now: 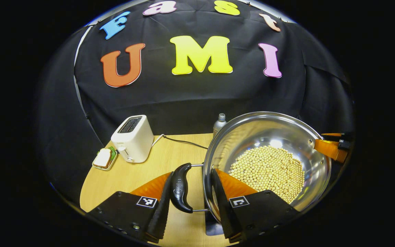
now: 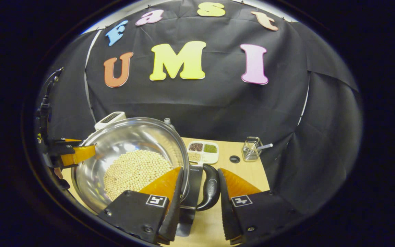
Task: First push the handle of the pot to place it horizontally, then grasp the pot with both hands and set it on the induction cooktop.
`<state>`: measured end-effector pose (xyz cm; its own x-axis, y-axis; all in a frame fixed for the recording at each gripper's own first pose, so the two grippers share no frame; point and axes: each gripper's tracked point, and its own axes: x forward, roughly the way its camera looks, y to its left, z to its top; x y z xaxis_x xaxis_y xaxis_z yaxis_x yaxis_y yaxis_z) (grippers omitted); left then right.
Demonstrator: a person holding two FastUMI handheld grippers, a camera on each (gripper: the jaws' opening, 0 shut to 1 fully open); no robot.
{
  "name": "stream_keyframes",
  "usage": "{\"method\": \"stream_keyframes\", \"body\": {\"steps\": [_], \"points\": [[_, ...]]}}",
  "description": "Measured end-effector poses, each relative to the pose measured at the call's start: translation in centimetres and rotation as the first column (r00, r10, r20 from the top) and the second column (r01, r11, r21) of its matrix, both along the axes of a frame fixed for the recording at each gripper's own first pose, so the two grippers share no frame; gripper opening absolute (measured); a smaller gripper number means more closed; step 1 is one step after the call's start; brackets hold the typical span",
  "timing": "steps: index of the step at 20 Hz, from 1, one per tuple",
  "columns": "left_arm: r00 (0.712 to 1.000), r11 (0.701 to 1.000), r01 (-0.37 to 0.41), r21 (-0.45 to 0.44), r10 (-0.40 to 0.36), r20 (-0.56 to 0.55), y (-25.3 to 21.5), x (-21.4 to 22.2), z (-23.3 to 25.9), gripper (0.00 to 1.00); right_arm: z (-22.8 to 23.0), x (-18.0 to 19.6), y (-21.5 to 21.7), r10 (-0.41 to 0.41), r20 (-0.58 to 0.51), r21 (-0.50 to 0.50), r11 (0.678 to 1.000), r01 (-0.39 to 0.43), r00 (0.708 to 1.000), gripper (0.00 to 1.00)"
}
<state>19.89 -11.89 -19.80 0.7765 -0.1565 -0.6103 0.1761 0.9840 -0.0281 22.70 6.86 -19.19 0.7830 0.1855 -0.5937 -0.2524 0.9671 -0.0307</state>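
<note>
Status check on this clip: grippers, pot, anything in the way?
Left gripper straddles one black handle, right gripper the other, fingers apart. Pot of beans apparently lifted. Nothing in the way.

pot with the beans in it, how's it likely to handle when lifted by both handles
The pot probably feels weighty: a deep layer of beans covers its bottom. The loose beans would likely slide if it tilts. Its handles seem to hang on thin wire loops, so they may swivel.
</note>
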Motion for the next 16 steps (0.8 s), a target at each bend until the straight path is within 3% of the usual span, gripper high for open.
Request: {"method": "stream_keyframes", "body": {"steps": [8, 16], "points": [[0.998, 1.0, 0.001, 0.024, 0.0, -0.066, -1.3, 1.7, -4.4, 0.61, -5.2, 2.5, -0.7, -0.002, -0.068, 0.003, 1.0, 0.002, 0.998, 0.54], [0.996, 1.0, 0.004, 0.025, -0.001, -0.095, -1.8, 4.1, -9.5, 0.62, -9.9, 4.9, -0.4, 0.004, -0.057, -0.043, 0.999, -0.007, 0.998, 0.55]]}}
